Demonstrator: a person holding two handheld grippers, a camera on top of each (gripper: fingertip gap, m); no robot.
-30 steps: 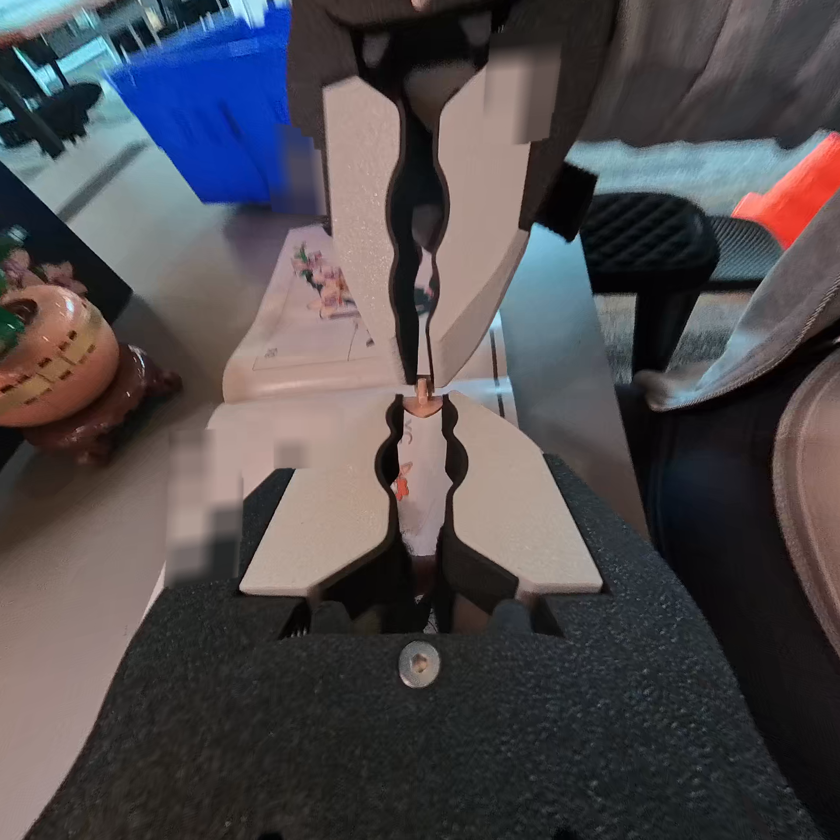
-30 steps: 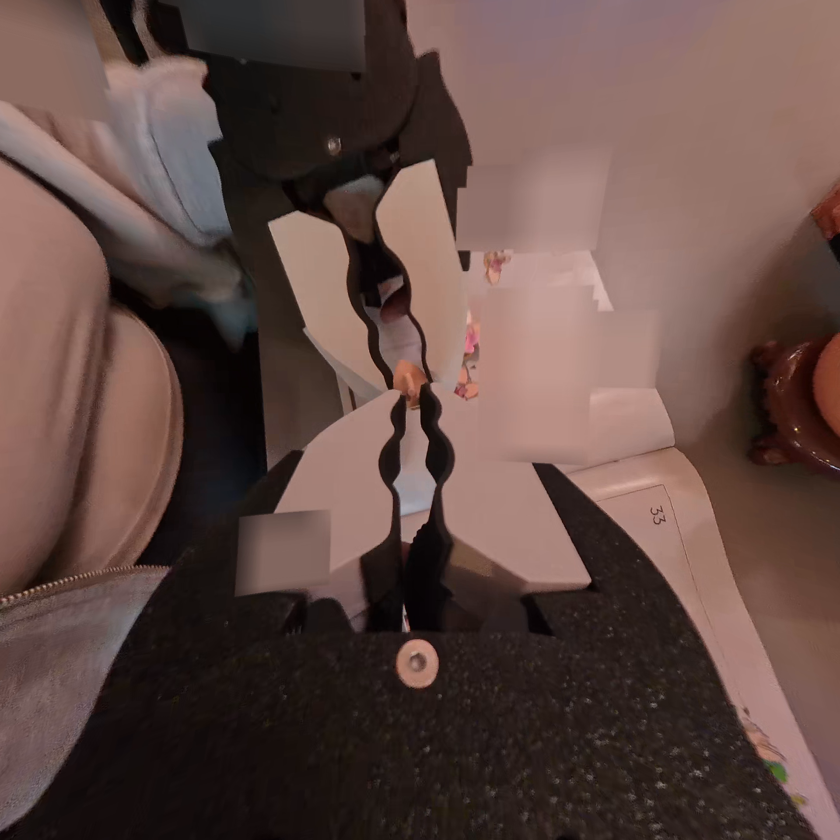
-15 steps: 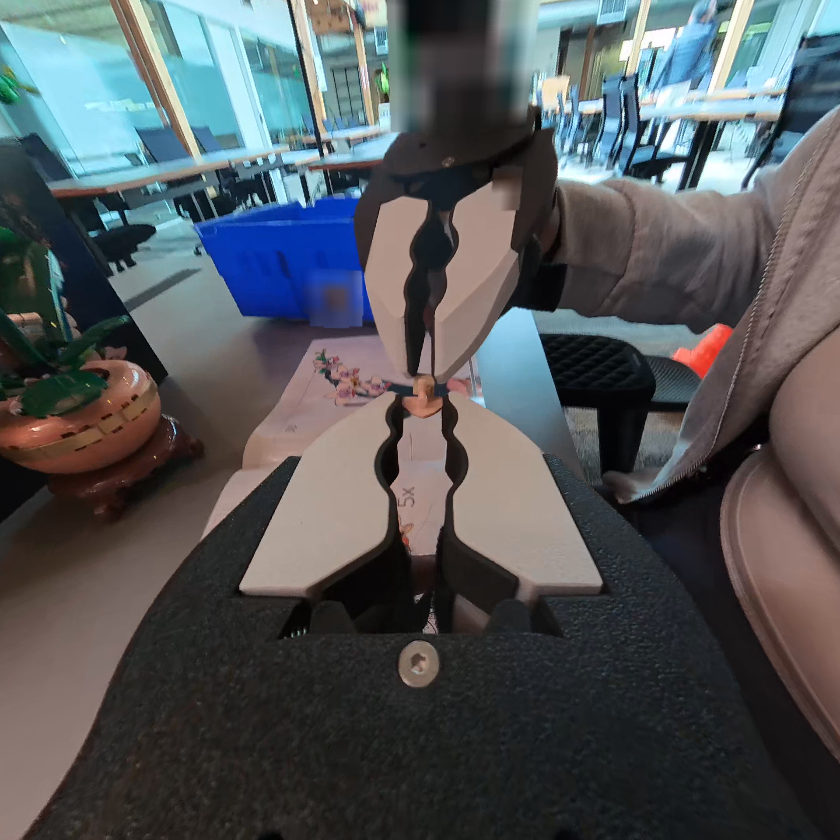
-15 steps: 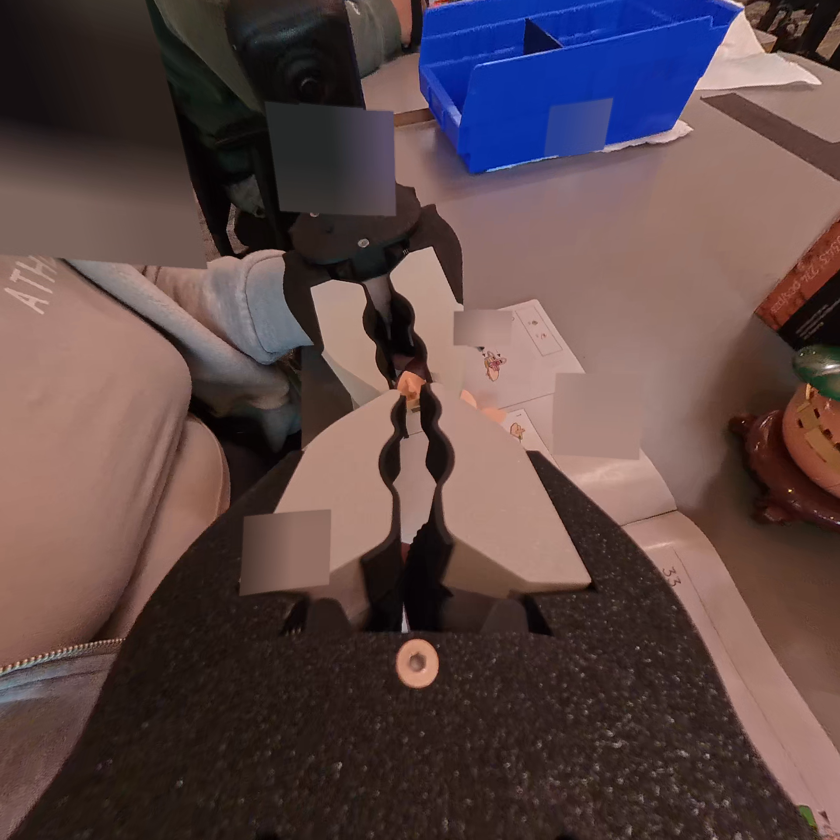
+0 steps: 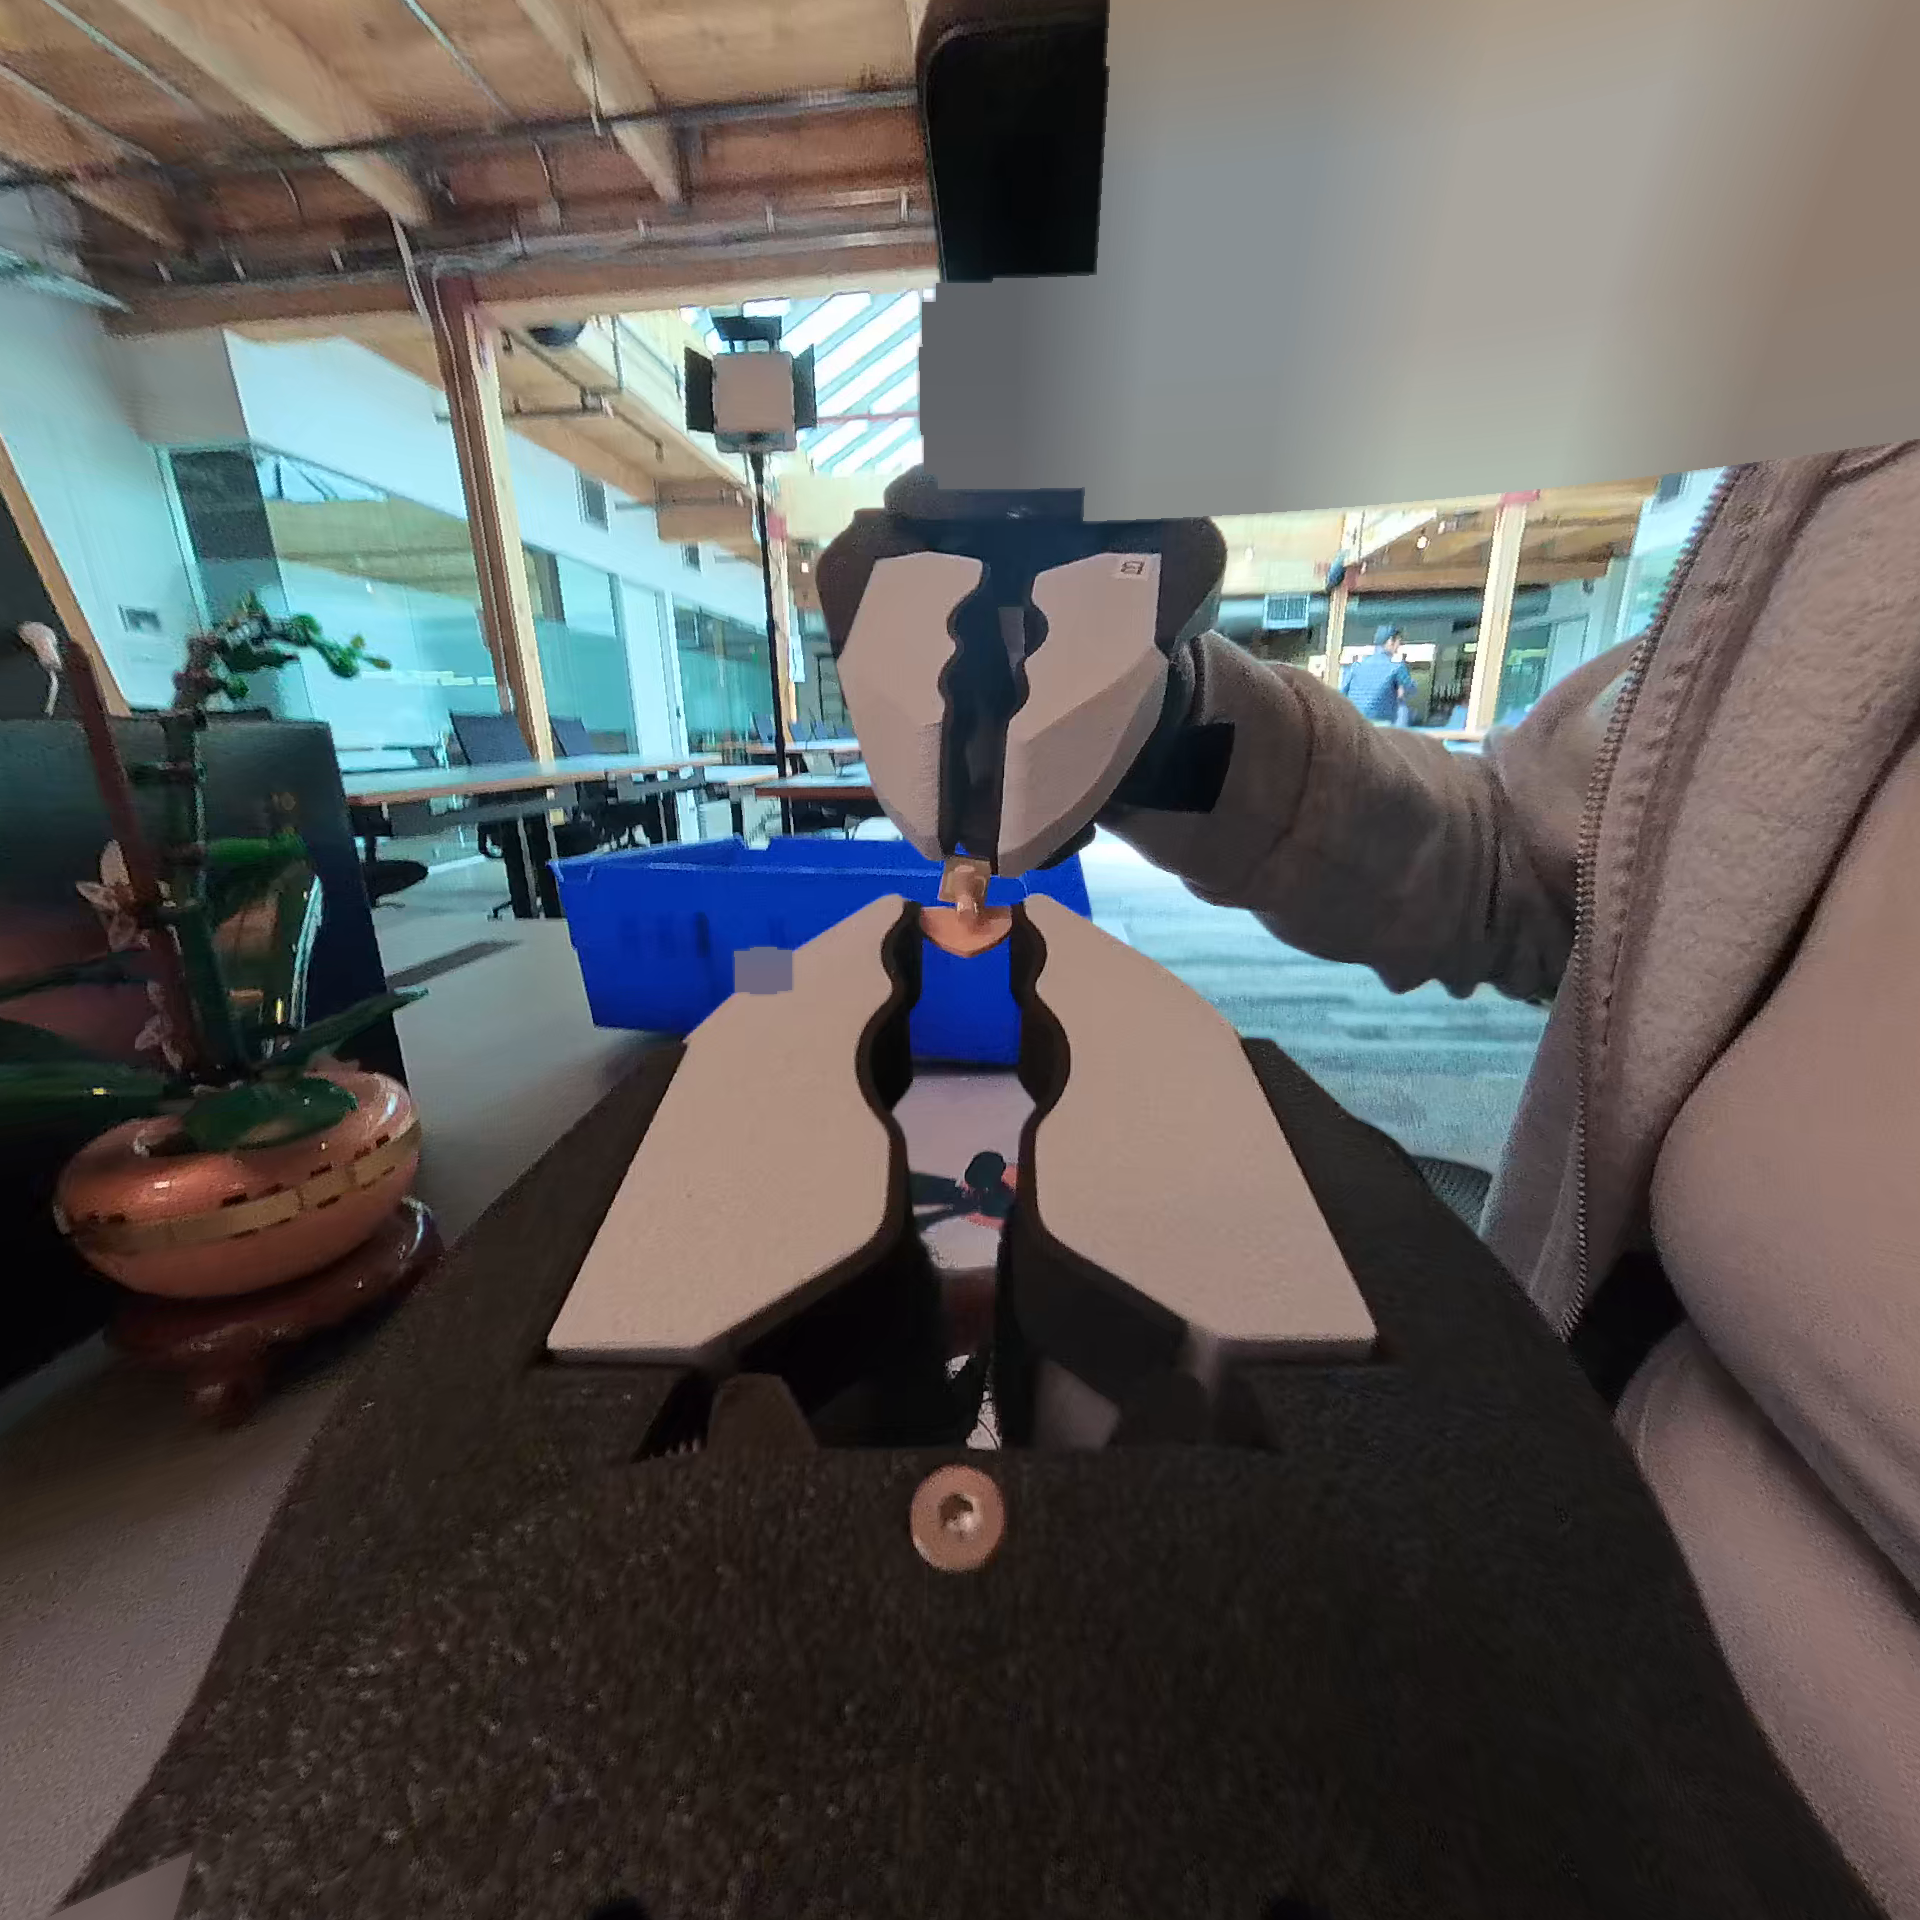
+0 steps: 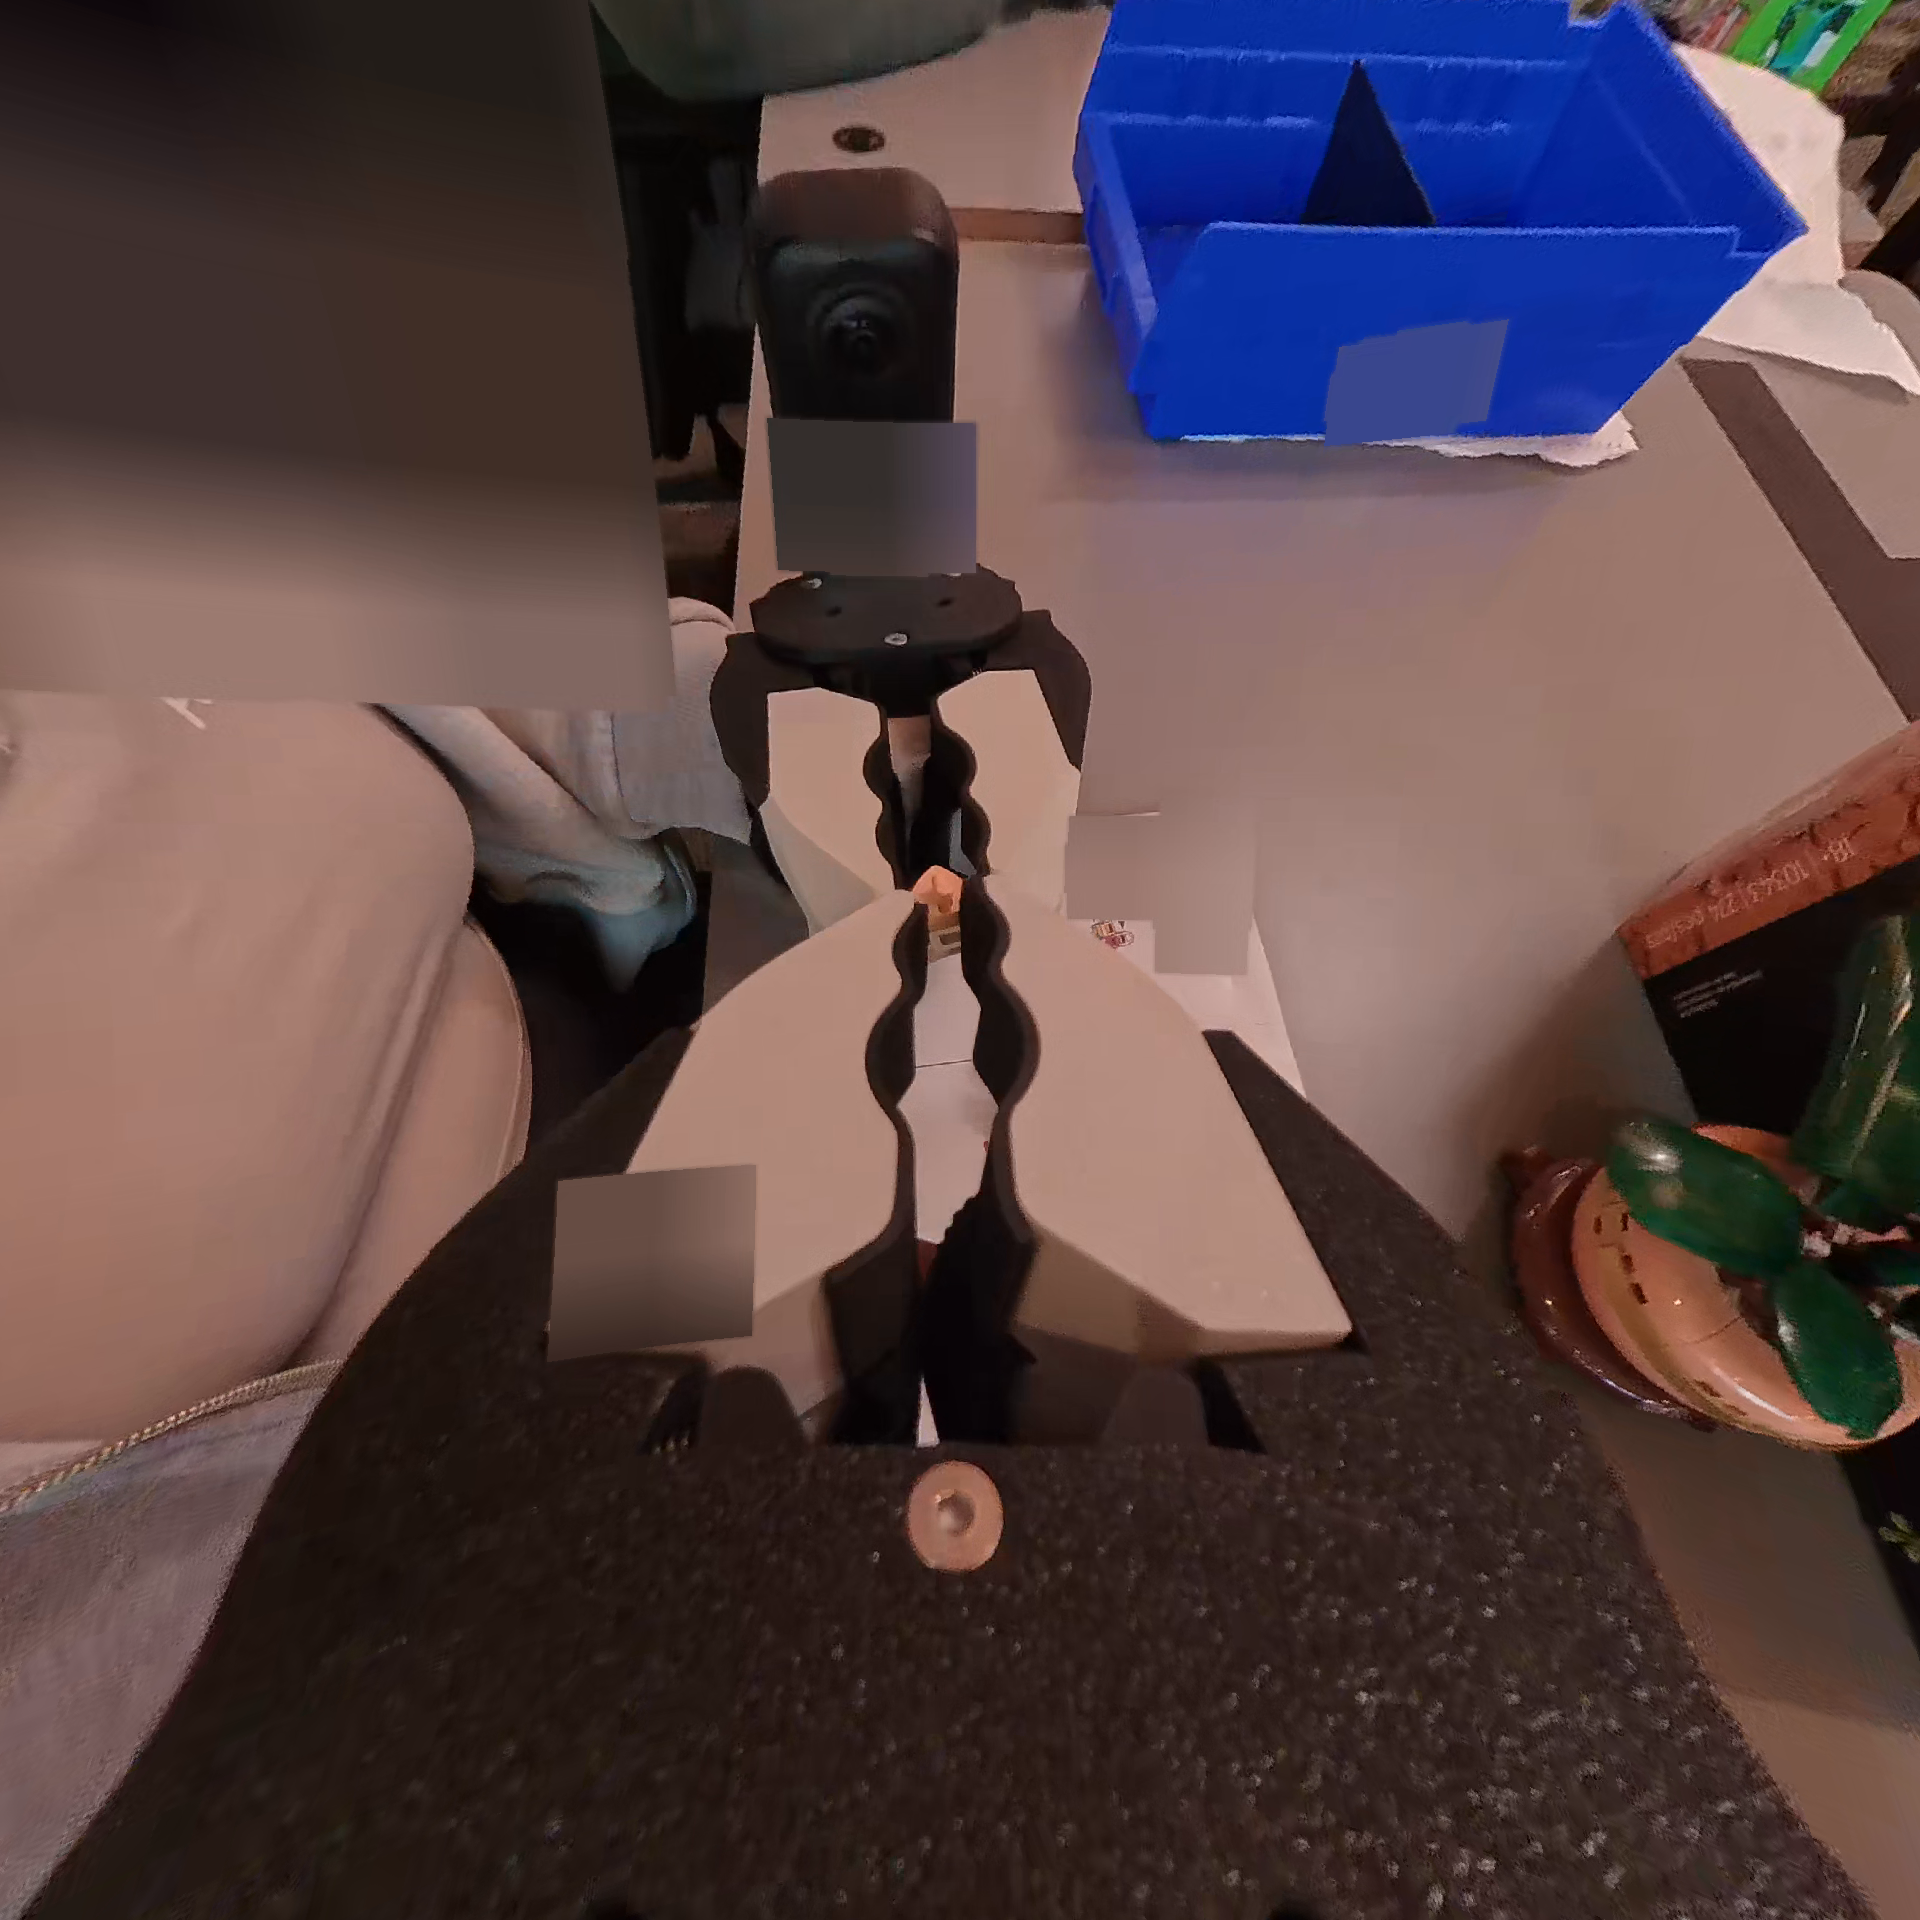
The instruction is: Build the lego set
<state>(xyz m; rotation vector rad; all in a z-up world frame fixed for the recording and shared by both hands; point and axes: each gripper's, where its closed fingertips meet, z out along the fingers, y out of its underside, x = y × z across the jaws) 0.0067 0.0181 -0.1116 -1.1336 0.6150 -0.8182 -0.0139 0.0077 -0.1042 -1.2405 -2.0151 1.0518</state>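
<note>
My left gripper (image 5: 961, 920) is shut on a small pink lego piece (image 5: 961, 935). My right gripper (image 5: 966, 860) faces it tip to tip and is shut on a small tan lego piece (image 5: 961, 888). The two pieces touch, held in the air above the table. In the right wrist view my right gripper (image 6: 940, 920) holds the tan piece (image 6: 945, 935), and the left gripper (image 6: 930, 871) beyond it holds the pink piece (image 6: 935, 883). How the pieces join is too small to tell.
A lego orchid in a pink pot (image 5: 239, 1195) stands left of the left gripper and shows in the right wrist view (image 6: 1714, 1299). A blue bin (image 6: 1403, 260) sits farther back. An open instruction booklet (image 6: 1184, 997) lies below. A dark box (image 6: 1766, 966) stands behind the pot.
Both grippers have risen from low over the booklet, with the left view now tilted up toward the ceiling. The two pieces stay pinched and pressed tip to tip.
</note>
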